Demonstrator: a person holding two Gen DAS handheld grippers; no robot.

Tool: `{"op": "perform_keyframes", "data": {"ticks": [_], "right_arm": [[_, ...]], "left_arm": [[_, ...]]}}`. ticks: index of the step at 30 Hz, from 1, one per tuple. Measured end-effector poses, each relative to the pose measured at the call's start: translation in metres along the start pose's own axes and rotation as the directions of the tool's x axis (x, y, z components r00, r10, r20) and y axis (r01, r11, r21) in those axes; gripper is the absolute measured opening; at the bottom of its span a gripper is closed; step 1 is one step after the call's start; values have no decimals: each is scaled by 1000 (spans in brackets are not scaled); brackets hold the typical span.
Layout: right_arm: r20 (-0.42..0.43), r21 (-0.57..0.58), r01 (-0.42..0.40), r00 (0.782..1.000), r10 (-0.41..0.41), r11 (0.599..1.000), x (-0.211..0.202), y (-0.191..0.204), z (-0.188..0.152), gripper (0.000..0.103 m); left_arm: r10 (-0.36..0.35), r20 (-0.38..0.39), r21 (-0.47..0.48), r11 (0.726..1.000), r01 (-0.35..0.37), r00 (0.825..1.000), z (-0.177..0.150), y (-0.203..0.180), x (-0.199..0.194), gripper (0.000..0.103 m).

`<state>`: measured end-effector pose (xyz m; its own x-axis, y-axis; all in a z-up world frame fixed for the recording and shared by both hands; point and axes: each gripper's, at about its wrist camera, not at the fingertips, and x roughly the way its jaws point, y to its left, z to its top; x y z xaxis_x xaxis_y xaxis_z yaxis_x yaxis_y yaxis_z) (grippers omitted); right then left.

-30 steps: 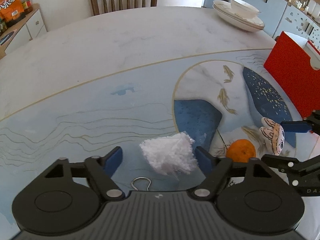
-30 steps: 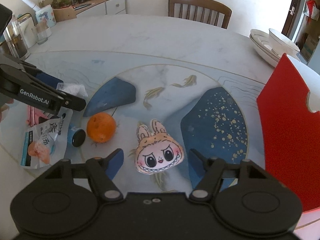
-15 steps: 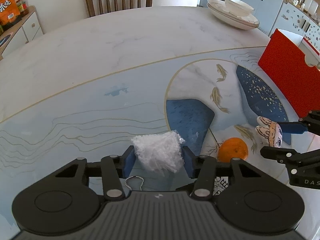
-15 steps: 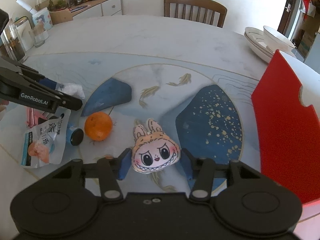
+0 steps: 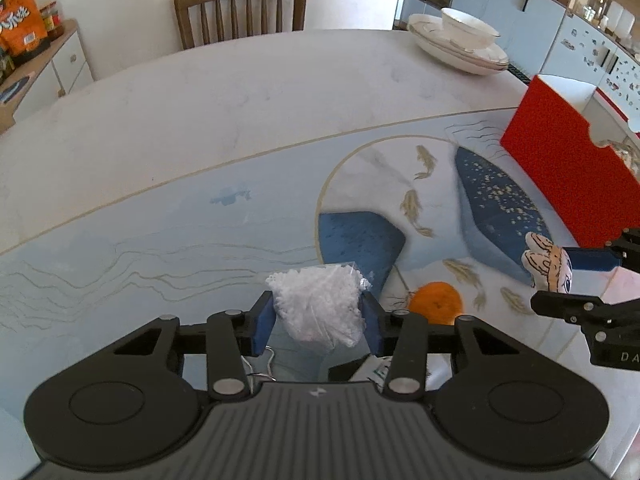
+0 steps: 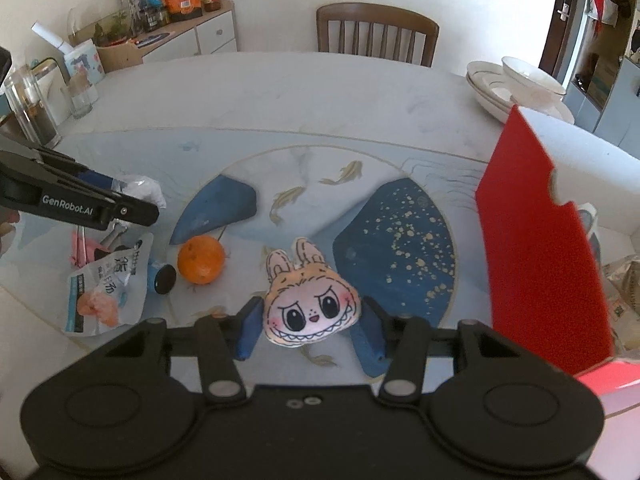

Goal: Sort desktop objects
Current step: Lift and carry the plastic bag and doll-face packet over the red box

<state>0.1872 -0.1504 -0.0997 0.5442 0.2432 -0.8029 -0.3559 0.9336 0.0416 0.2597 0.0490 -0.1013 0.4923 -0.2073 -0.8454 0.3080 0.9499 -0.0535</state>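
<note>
My left gripper (image 5: 318,320) is shut on a clear bag of white granules (image 5: 320,304), held just above the table. My right gripper (image 6: 310,326) is shut on a plush monster face with rabbit ears (image 6: 310,304), lifted slightly off the table; the same plush face (image 5: 550,266) shows at the right of the left wrist view. An orange (image 6: 200,260) lies on the table left of the plush, and the orange (image 5: 436,304) appears again just right of the bag. A snack packet (image 6: 106,288) and a small blue capped item (image 6: 160,278) lie beside the orange.
A red box (image 6: 536,240) stands at the right. Stacked white plates with a bowl (image 5: 460,46) sit at the far table edge. A wooden chair (image 6: 376,34) stands behind the table. Glass jars (image 6: 32,108) stand far left. A binder clip (image 5: 260,364) lies under the left gripper.
Both grippers closed: the left on the bag of granules, the right on the plush face. Both then rose a little, lifting their objects off the table.
</note>
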Motion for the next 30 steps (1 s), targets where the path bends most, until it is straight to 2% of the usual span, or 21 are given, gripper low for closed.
{"op": "perform_keyframes", "data": {"ticks": [5, 18, 30], "right_arm": [[24, -2, 0, 1000, 0, 1000, -15, -3, 1, 51], [76, 9, -13, 997, 13, 1000, -52, -19, 1, 51], [104, 17, 0, 995, -2, 1000, -89, -53, 0, 51]], "left_arm": [[7, 21, 23, 1000, -8, 1000, 2, -14, -16, 44], [-34, 53, 35, 999, 32, 998, 9, -55, -46, 44], [-70, 91, 86, 994, 62, 993, 24, -109, -64, 44]]}}
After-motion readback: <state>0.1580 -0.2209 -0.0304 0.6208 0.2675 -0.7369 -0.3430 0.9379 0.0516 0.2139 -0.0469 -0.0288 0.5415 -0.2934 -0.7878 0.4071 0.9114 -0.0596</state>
